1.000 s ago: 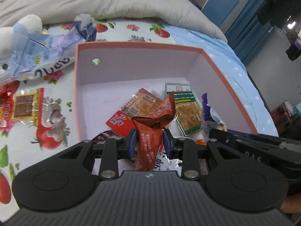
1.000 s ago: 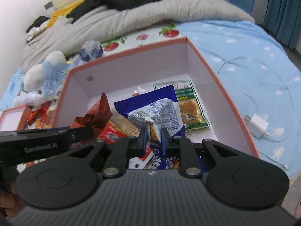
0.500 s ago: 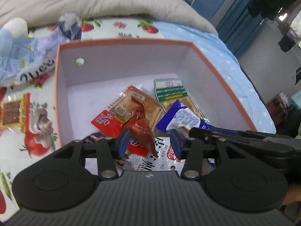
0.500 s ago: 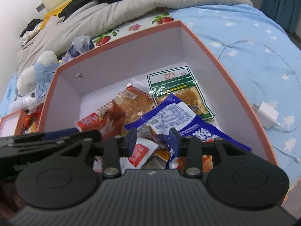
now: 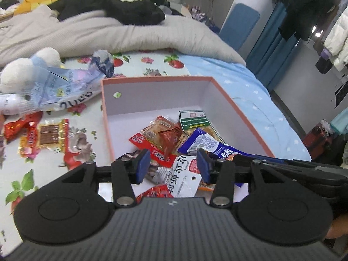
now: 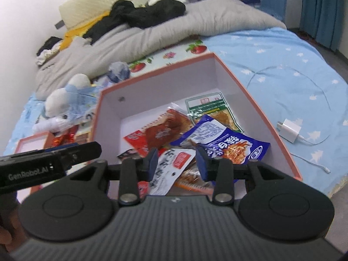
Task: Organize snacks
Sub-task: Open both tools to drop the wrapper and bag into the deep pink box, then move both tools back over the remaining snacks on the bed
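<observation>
A pink-rimmed white box [image 5: 156,93] [image 6: 165,80] sits on the bed and holds several snack packets. A small red-brown packet [image 5: 171,138] [image 6: 161,133] lies on a tan snack pack, and a blue packet [image 5: 206,144] [image 6: 226,143] lies to its right over a green-labelled pack [image 5: 193,121] [image 6: 208,106]. My left gripper [image 5: 173,166] is open and empty above the box's near edge. My right gripper [image 6: 176,163] is open and empty over a white packet [image 6: 171,169]. More snacks [image 5: 46,136] lie on the cloth left of the box.
A crumpled blue-white bag [image 5: 63,82] and a white plush toy [image 5: 19,74] lie left of the box. A grey quilt [image 5: 108,34] fills the back. A white charger with cable [image 6: 290,130] lies right of the box. A smaller pink box [image 6: 32,143] stands at left.
Both grippers opened and let go: the red-brown packet and the blue packet dropped into the box. Both grippers then pulled back and up from the box.
</observation>
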The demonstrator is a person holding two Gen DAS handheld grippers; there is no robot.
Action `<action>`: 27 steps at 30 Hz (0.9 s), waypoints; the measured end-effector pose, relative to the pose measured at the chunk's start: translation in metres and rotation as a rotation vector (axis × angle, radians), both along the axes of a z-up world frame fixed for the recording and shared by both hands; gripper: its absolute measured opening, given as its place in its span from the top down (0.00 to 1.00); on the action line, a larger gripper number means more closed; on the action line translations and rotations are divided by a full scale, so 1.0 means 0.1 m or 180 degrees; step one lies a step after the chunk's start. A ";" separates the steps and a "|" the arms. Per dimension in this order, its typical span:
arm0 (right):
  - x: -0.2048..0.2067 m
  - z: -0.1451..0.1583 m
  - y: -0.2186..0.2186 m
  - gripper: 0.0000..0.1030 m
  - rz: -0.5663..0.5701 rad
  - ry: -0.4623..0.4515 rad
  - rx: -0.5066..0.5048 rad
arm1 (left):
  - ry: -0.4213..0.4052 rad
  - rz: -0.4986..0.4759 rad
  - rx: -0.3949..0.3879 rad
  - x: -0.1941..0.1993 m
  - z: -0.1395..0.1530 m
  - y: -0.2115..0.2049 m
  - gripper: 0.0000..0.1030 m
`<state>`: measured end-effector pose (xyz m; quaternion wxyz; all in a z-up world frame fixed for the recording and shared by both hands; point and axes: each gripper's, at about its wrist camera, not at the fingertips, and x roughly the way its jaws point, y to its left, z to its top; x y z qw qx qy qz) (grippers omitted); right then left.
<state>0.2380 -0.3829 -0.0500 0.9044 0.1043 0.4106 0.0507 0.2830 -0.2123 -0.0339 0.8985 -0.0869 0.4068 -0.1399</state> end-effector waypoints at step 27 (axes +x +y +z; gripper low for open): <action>-1.61 0.35 0.74 0.60 0.0402 -0.0542 0.0242 | -0.0616 0.0304 0.0169 -2.08 0.56 0.78 0.48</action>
